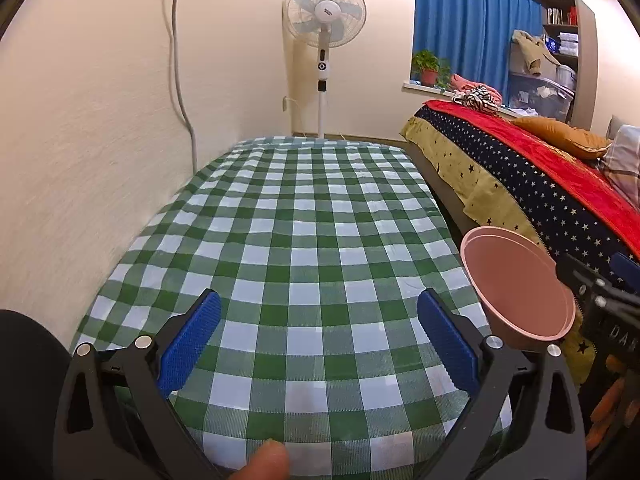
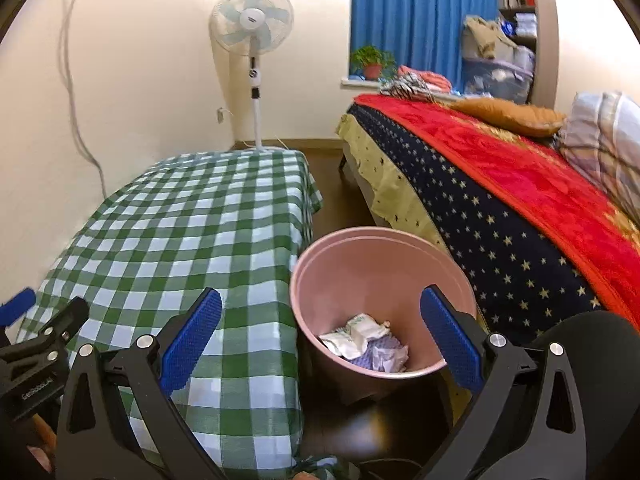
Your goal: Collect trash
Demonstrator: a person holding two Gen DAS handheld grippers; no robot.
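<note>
A pink trash bin (image 2: 380,272) stands on the floor between the checked table and the bed. Crumpled white and bluish paper trash (image 2: 366,342) lies at its bottom. My right gripper (image 2: 320,320) is open and empty, hovering above the bin's near side. My left gripper (image 1: 318,320) is open and empty above the green-and-white checked tablecloth (image 1: 304,216). The bin's rim also shows in the left wrist view (image 1: 520,284) at the right, beside the right gripper's body (image 1: 600,304). The left gripper's body shows at the left edge of the right wrist view (image 2: 36,340).
The checked table (image 2: 180,232) stands against the left wall. A bed with a starred cover and red blanket (image 2: 520,200) is on the right. A standing fan (image 2: 253,40) is at the far wall. Dark floor lies between table and bed.
</note>
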